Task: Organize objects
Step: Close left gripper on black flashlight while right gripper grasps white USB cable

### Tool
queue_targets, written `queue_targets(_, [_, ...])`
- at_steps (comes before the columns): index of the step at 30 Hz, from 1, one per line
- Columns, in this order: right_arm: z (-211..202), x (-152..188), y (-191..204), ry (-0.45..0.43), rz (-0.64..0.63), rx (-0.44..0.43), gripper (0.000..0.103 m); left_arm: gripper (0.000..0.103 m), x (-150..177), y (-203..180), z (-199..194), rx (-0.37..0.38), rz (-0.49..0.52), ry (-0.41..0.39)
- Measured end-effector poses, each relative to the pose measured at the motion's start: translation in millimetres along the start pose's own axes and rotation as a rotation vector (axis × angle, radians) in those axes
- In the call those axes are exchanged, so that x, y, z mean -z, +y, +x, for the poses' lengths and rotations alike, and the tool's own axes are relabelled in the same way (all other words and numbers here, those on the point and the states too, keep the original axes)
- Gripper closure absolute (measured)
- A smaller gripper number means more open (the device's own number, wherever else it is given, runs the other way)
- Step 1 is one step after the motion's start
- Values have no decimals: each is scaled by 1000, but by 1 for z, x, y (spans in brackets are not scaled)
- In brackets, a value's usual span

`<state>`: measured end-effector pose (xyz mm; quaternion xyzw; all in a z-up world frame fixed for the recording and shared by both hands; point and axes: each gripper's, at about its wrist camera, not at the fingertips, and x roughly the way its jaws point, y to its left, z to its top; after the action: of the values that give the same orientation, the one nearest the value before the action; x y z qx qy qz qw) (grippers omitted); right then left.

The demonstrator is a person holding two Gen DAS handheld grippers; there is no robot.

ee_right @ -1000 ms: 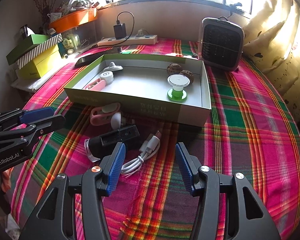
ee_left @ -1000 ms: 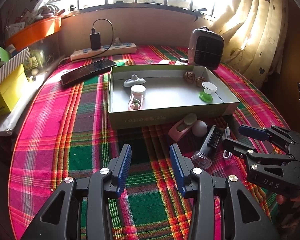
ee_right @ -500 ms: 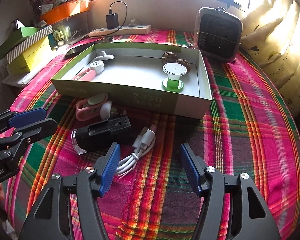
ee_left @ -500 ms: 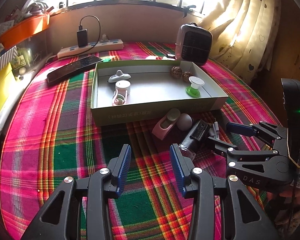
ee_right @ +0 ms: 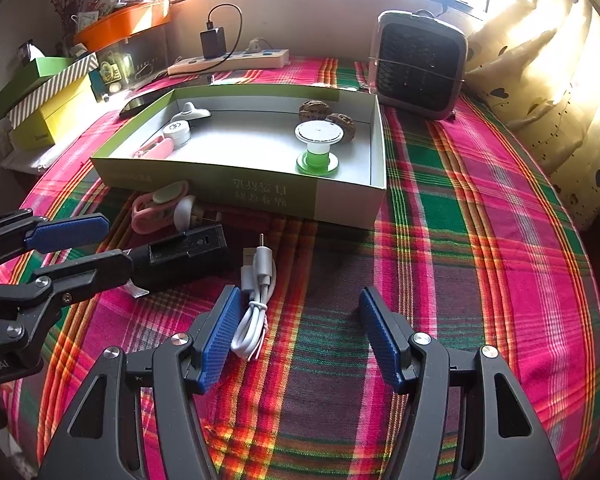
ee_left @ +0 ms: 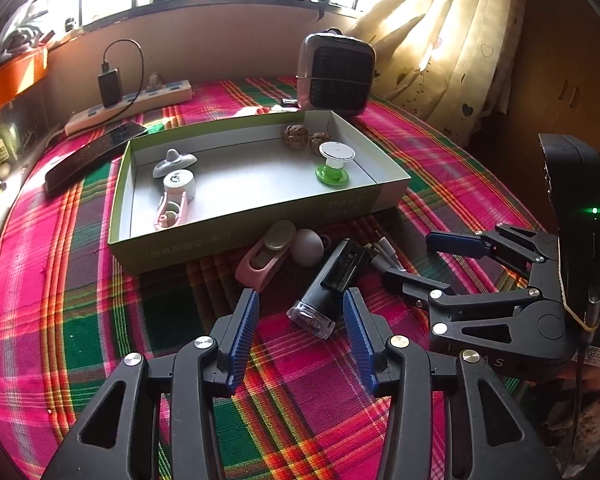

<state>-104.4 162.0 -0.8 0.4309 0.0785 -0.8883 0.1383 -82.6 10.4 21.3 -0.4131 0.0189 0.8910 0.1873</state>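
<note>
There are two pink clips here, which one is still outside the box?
The pink clip on the tablecloth against the box's near wall, beside the white ball. The other pink clip lies inside the box, left end.

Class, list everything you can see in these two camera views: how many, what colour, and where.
Shallow cardboard box: one, green outside, grey inside, mid-cloth.
Walnuts: two, brown, box's far corner.
Spool: one, white on green base, in box.
Pink clip: one, in box.
Pink holder: one, in front of box.
Black torch-like cylinder: one, clear tip, on cloth.
White coiled cable: one, on cloth.
Small fan heater: one, grey, behind box.
Power strip: one, cream, by wall.
Plaid tablecloth: one, pink-green.
Left gripper: open, jaws just widened, torch tip between.
Right gripper: open, beside cable.
</note>
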Motion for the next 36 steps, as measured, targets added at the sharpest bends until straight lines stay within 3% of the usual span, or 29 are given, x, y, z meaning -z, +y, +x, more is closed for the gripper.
queue_targets(8, [3, -3, -1, 1, -25, -34, 41, 60, -5, -10, 16, 0, 35, 41])
queue_targets(17, [2, -4, -2, -6, -59, -79, 54, 60, -11, -11, 27, -14, 33, 59])
queue_targets(23, [1, -3, -2, -10, -82, -118, 68, 60, -13, -12, 35, -28, 31, 82])
queue_targets(26, [1, -2, -4, -9, -93, -100, 86, 60, -14, -15, 37, -36, 41, 85])
queue_targets(36, [-1, -1, -13, -10, -84, -101, 86, 60, -18, -21, 41, -58, 48, 82])
